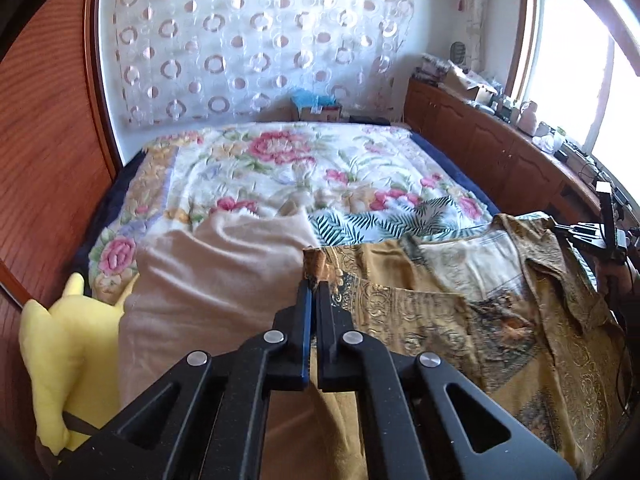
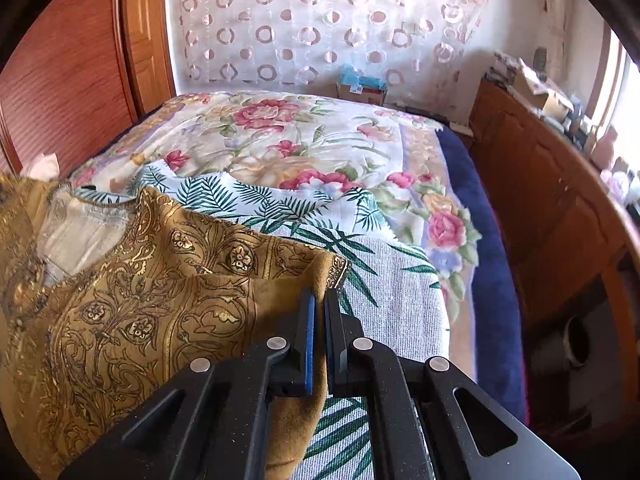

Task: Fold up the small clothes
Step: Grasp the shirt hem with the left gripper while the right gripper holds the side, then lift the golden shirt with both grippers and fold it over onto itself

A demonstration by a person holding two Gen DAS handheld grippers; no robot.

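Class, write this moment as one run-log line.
left gripper: shut on gold garment corner | right gripper: shut on gold garment edge | garment spread over bed | stage: fold starting

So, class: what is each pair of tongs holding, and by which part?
Both grip the gold patterned garment. The left tongs pinch a corner of its edge; the right tongs clamp its other edge near a corner.

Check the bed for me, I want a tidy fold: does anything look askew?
The mustard garment lies rumpled with its pale lining turned out, a corner pinched in each of the left gripper and right gripper.
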